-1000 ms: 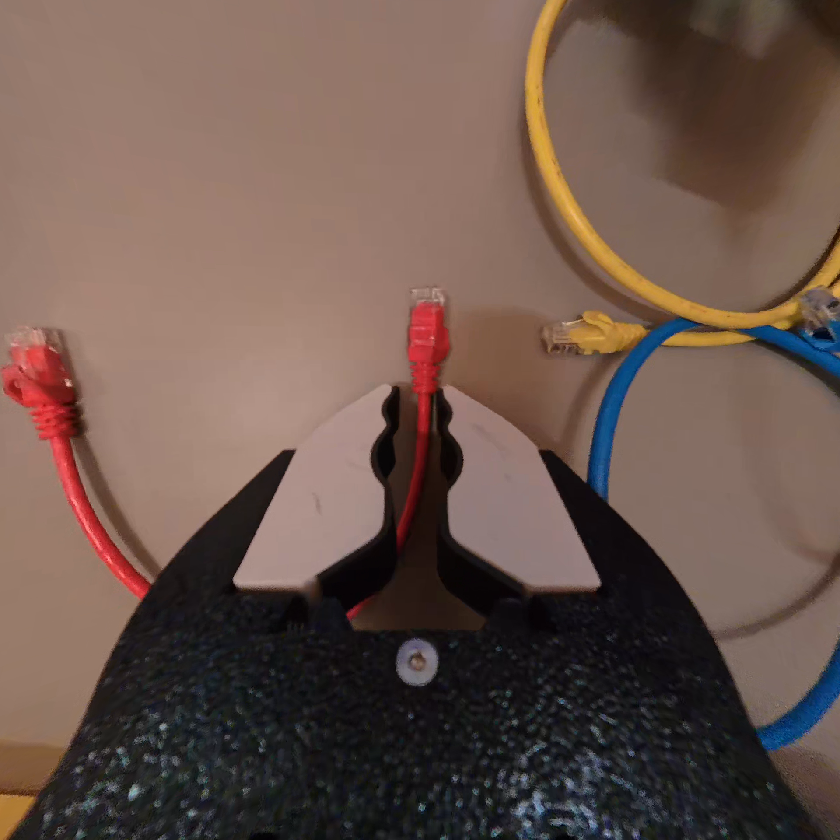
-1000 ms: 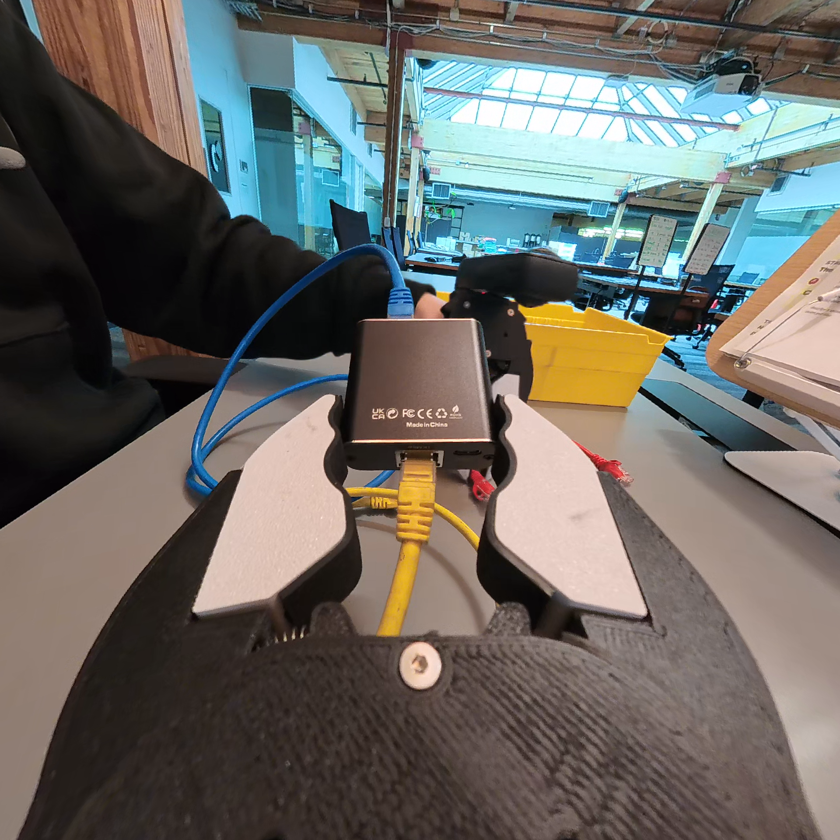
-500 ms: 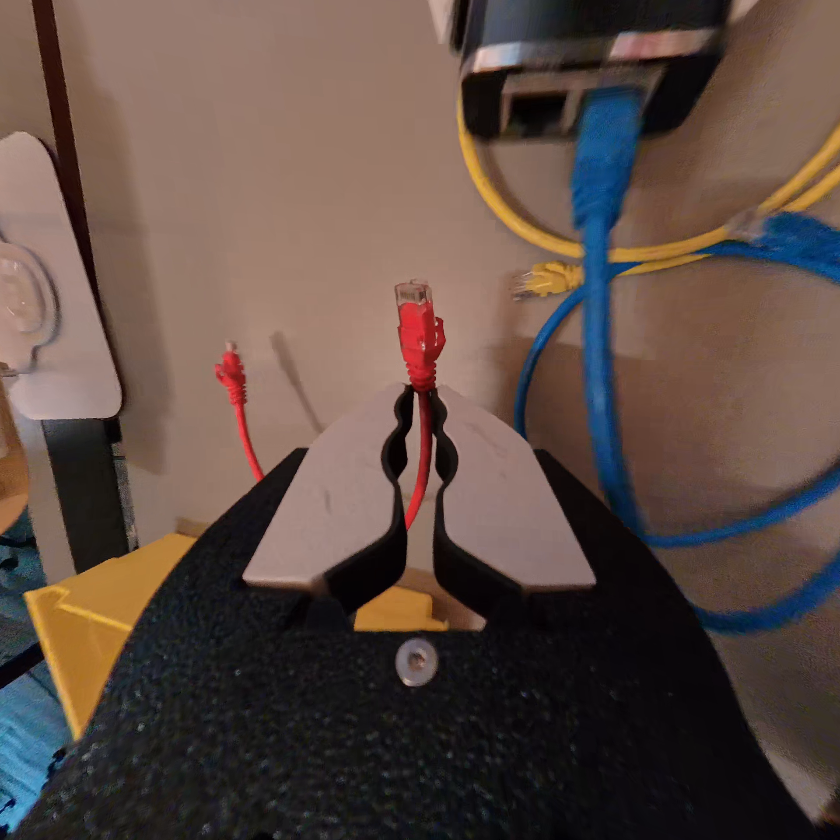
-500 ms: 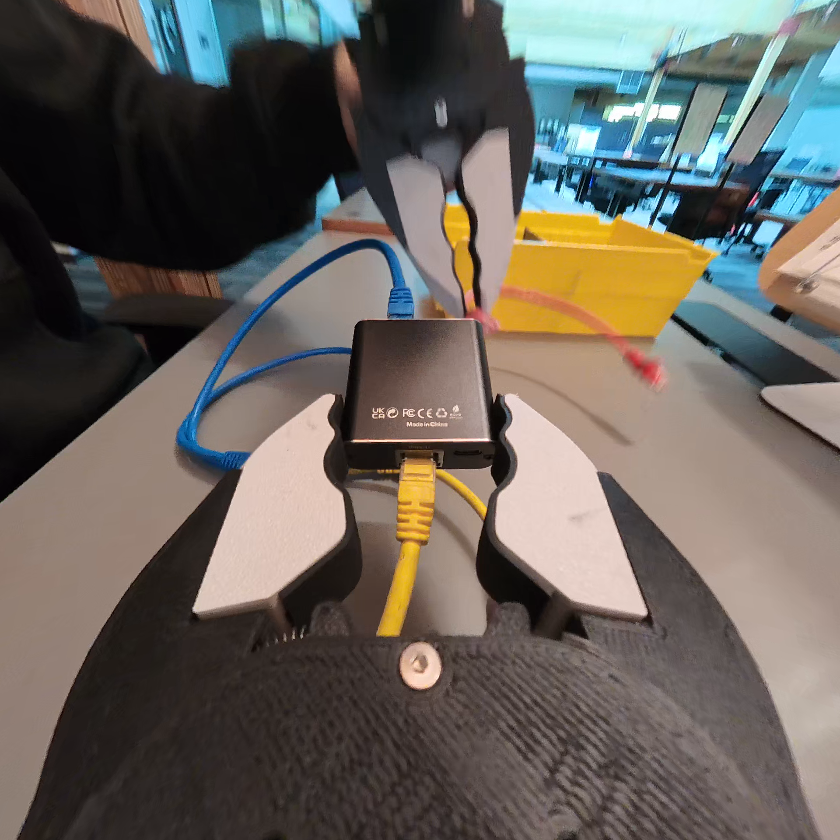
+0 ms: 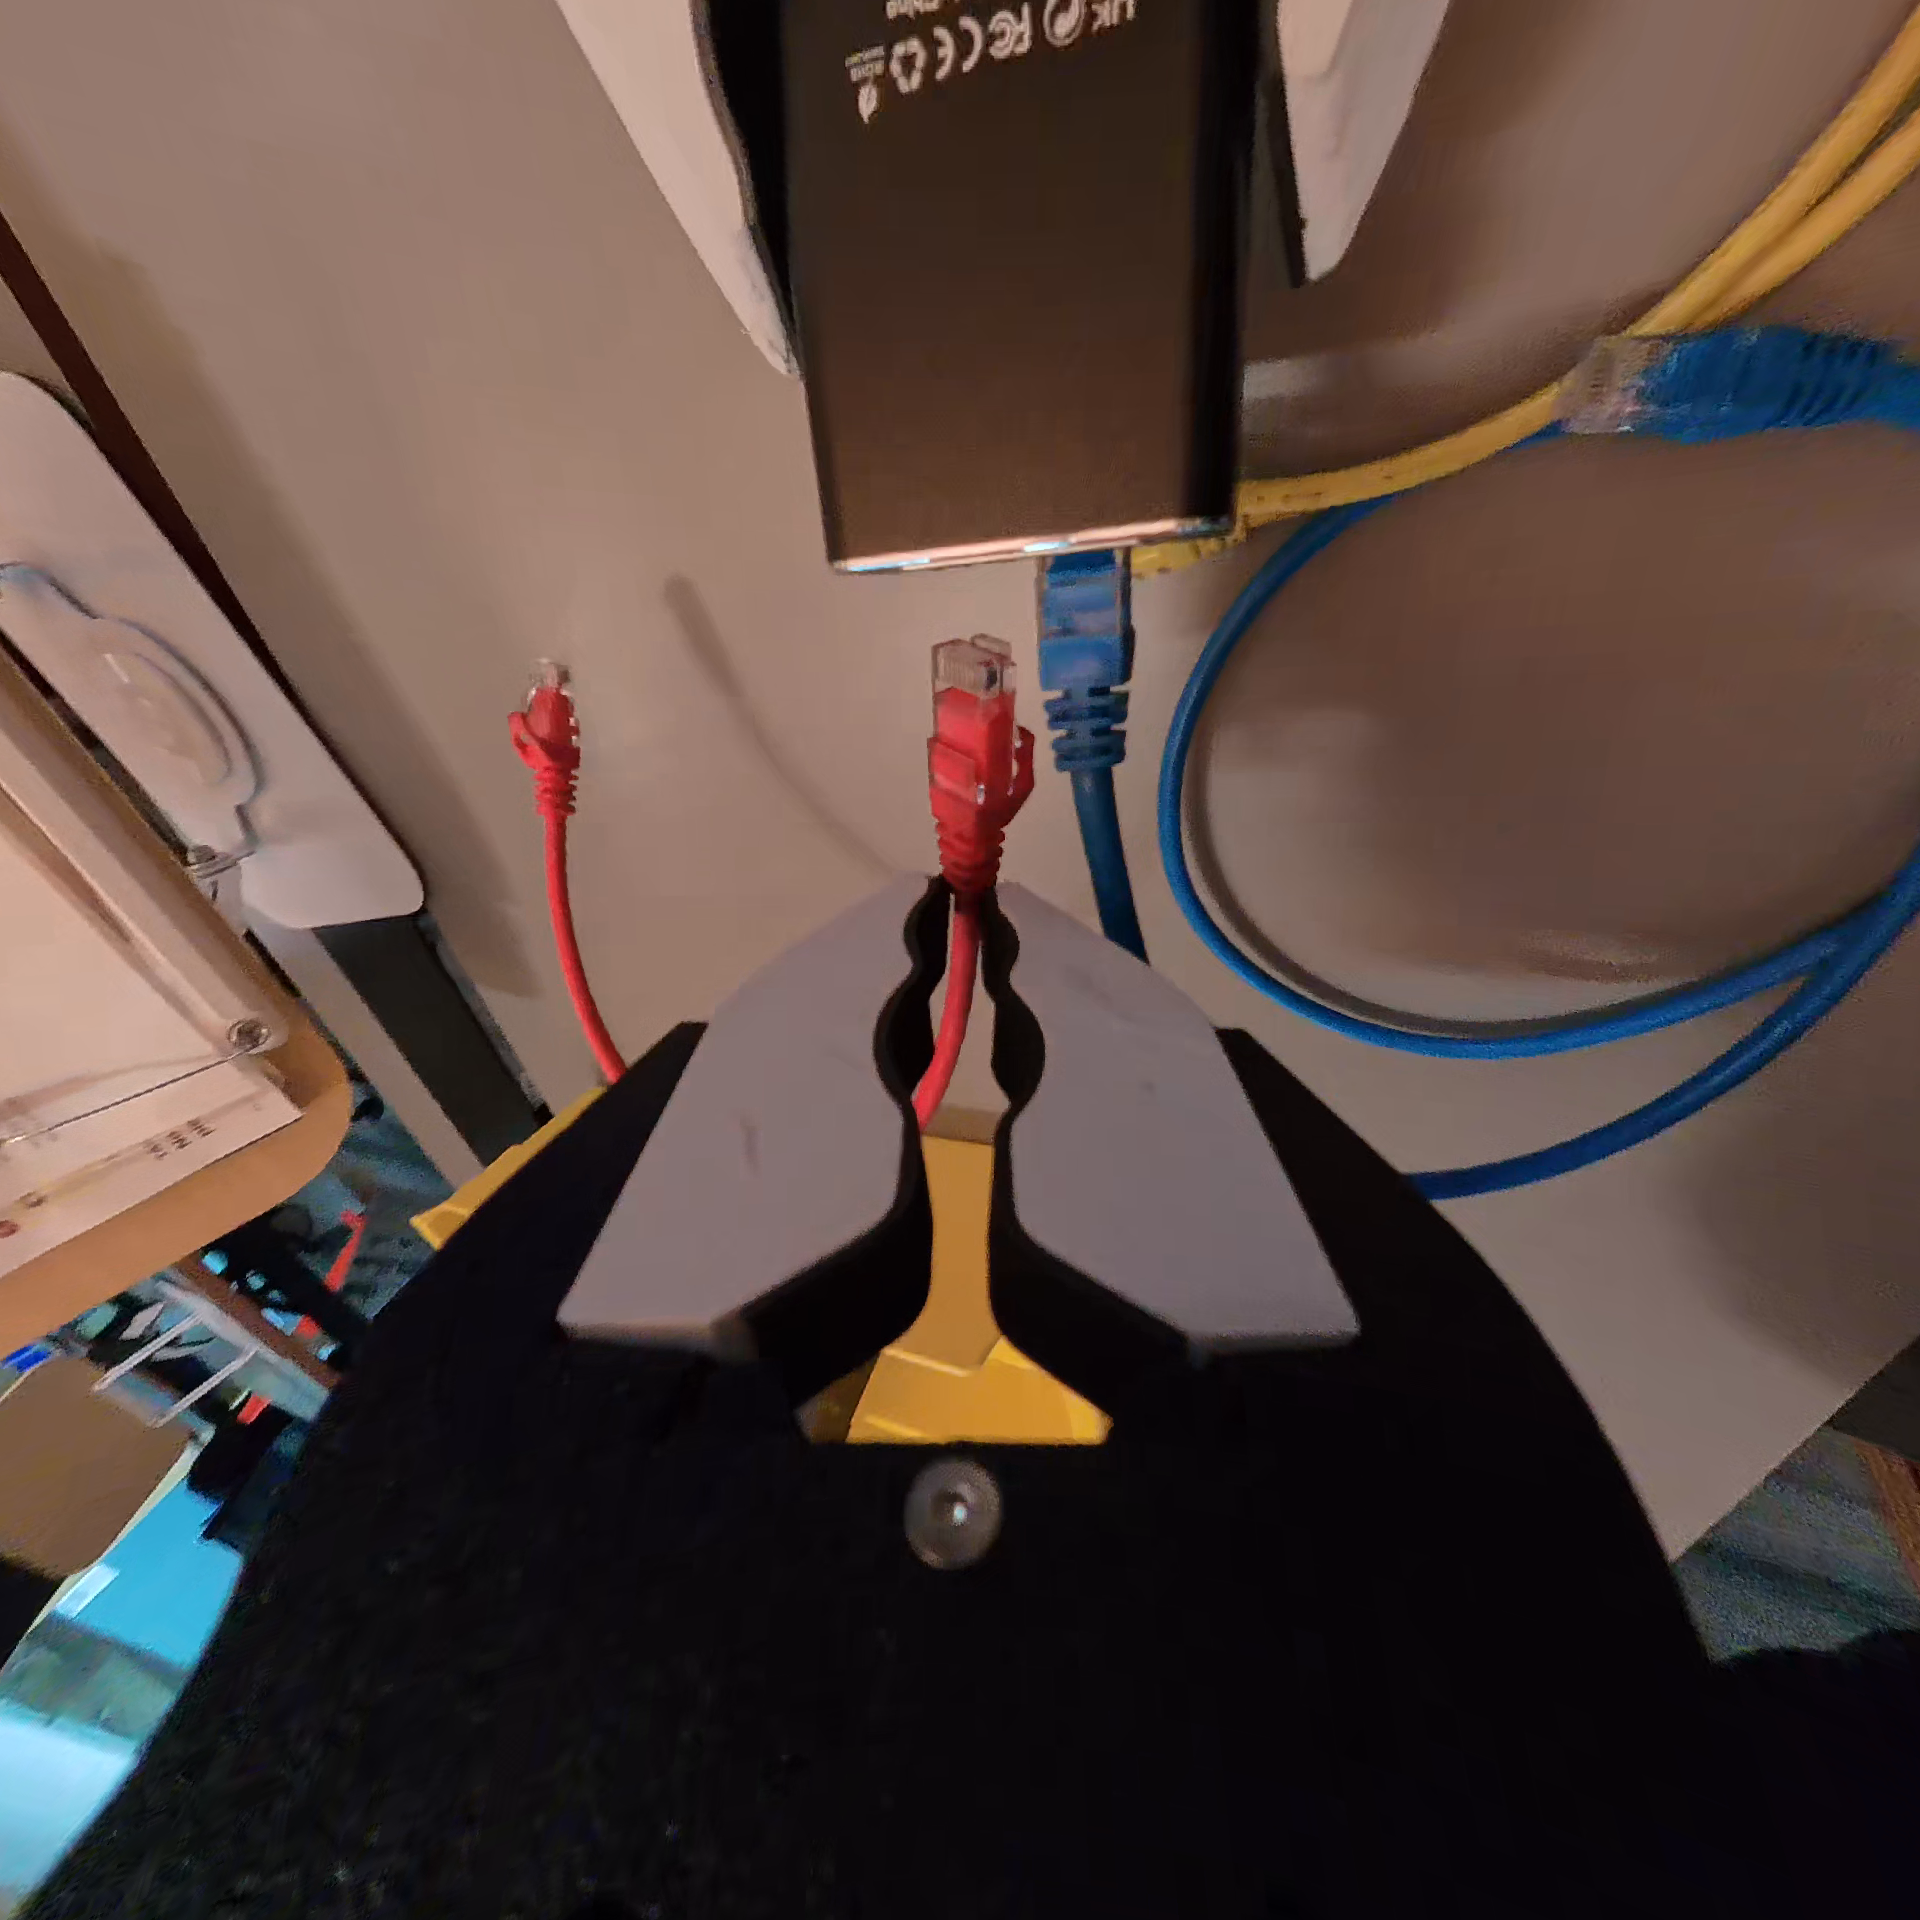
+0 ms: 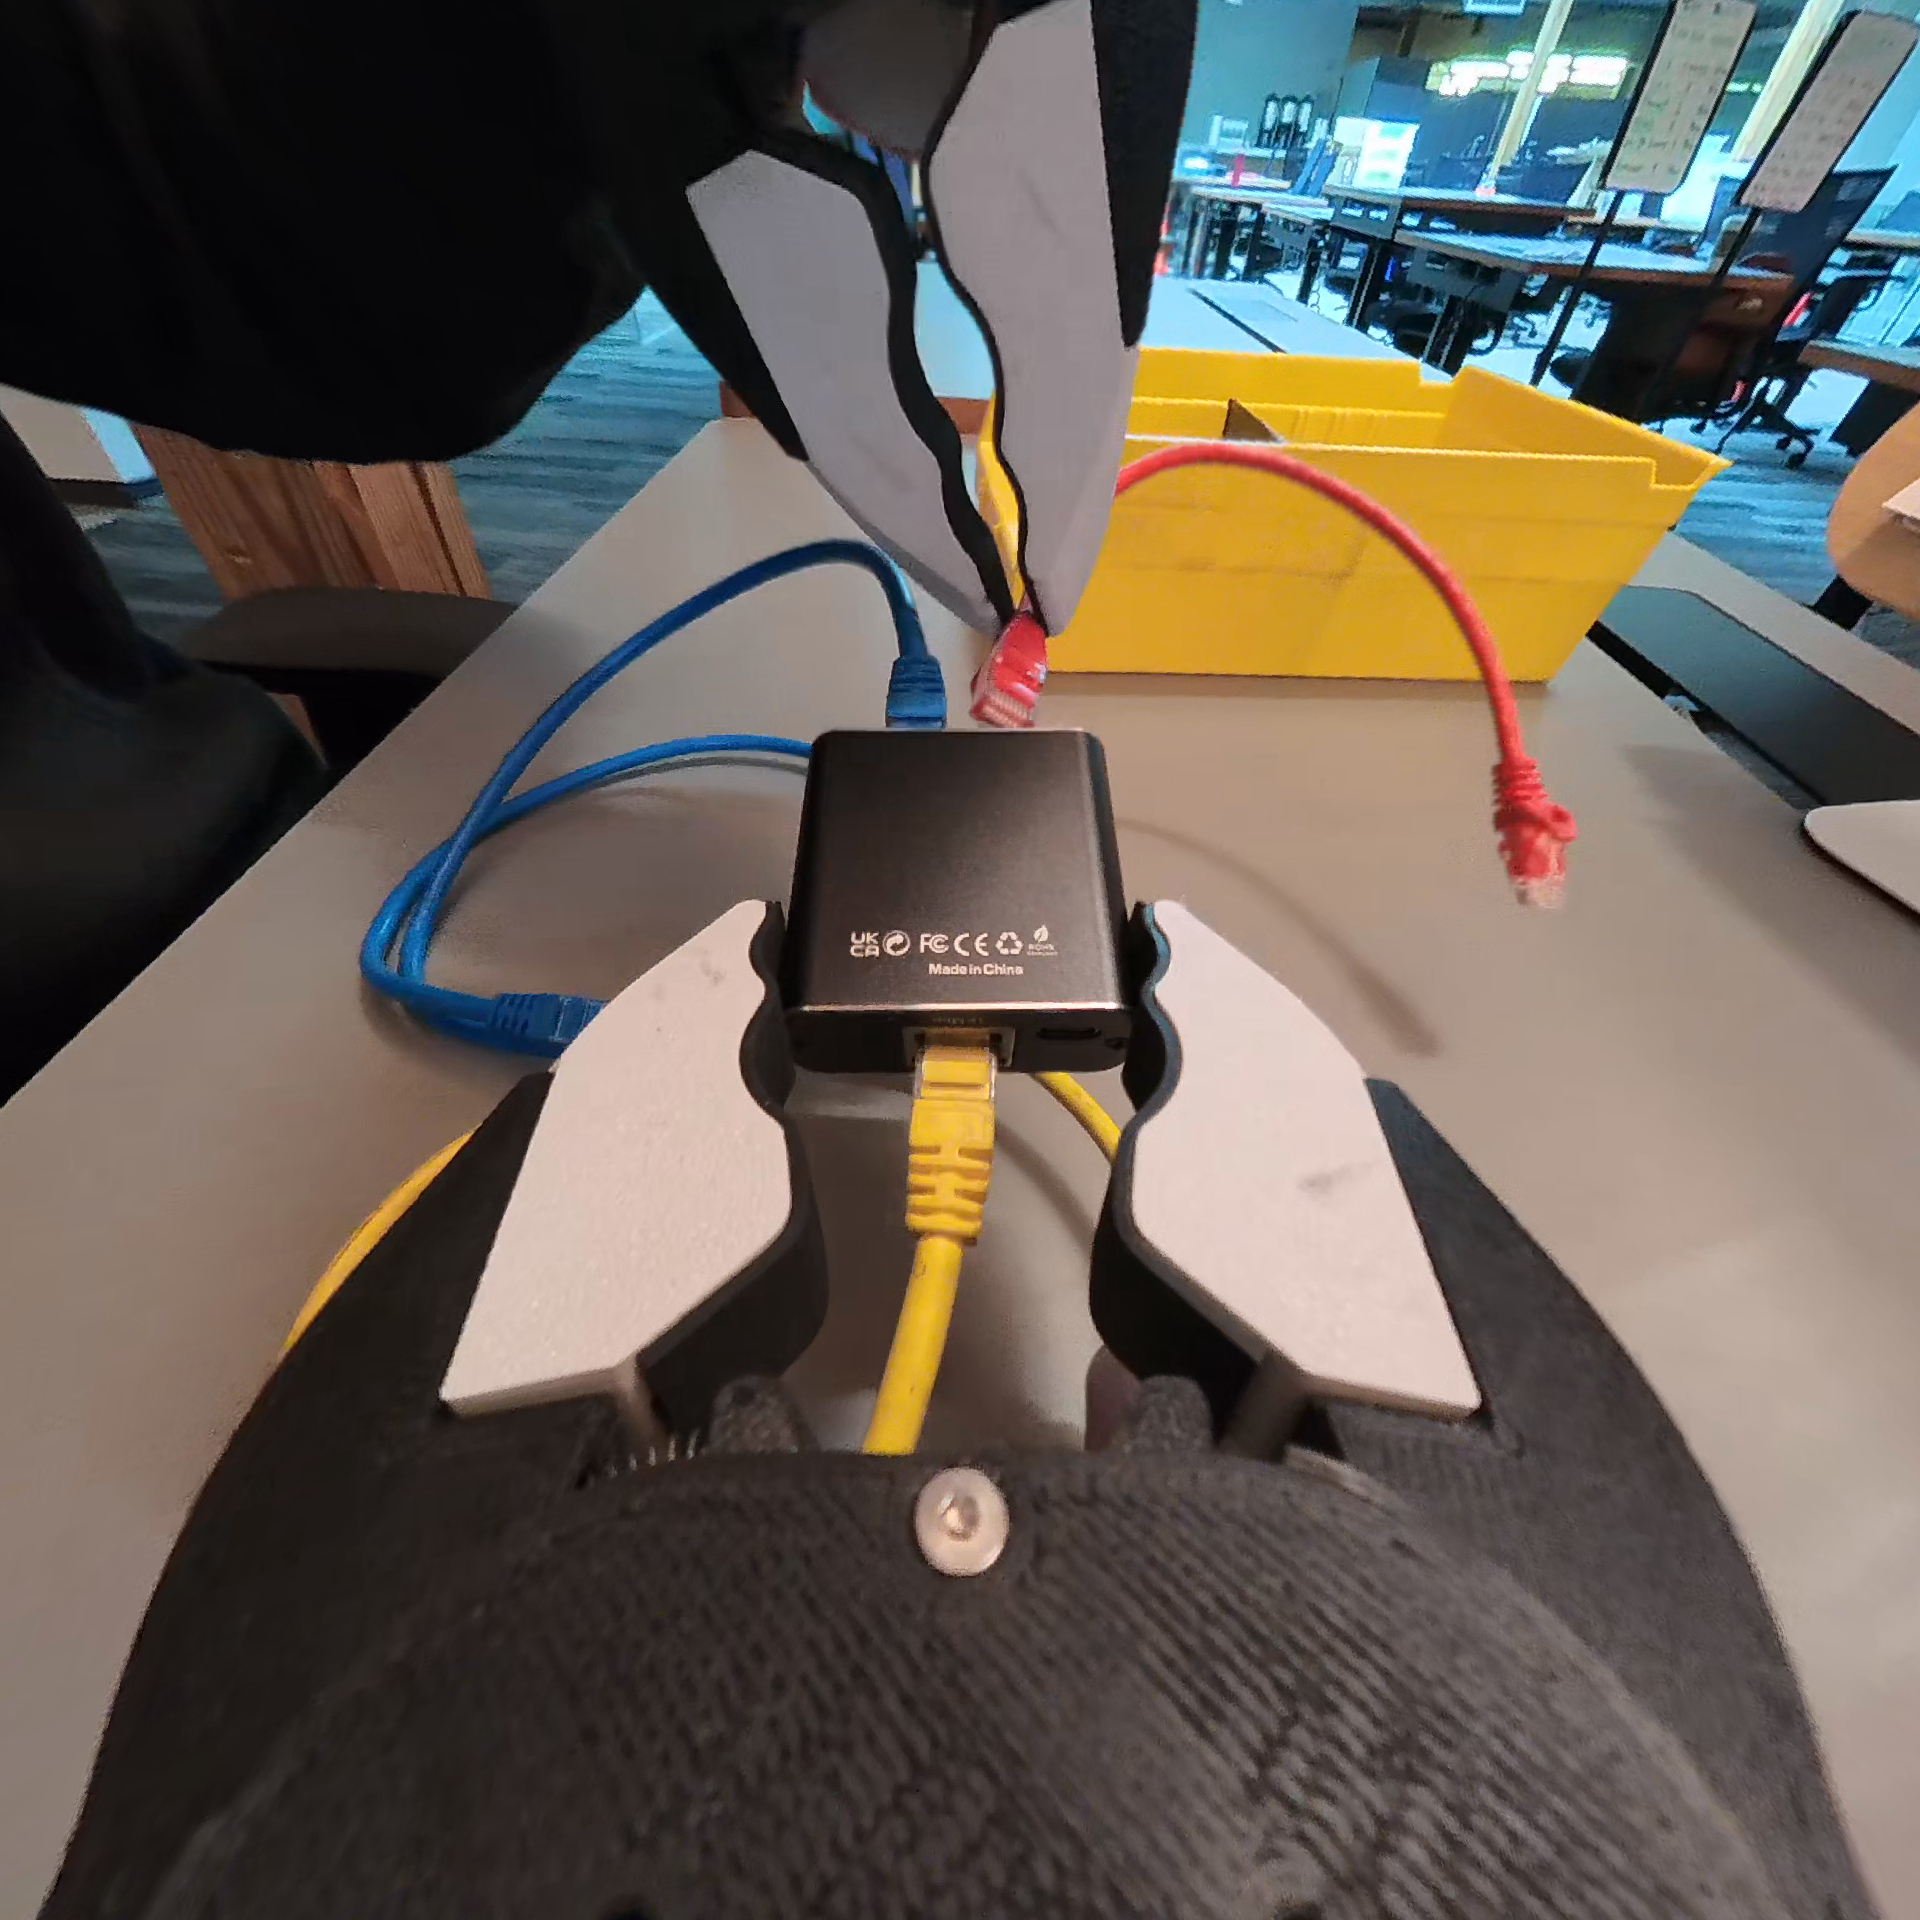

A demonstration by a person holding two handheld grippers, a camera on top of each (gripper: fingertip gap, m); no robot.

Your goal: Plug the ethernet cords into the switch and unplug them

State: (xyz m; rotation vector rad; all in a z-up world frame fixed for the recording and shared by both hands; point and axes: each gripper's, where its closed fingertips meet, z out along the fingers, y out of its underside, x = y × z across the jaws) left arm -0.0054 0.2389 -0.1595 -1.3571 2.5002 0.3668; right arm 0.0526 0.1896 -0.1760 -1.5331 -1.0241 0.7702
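Three cords share my table [image 6: 1558,1143]: one yellow cord [image 6: 940,1153] seated in the near port of the switch [image 6: 956,883], one blue cord [image 6: 914,691] seated in its far face, and one red cord [image 5: 971,758] still loose. In the last second my left gripper [image 5: 961,899], jaws clamped on the red cord just behind its plug, lifted it off the table and swung it to the switch's far face, at 12 o'clock from my right gripper [image 6: 956,992], whose jaws squeeze the switch's sides. I judge insertion is next. The red cord's other end dangles at 2 o'clock; one yellow bin [image 6: 1351,540] sits beyond.
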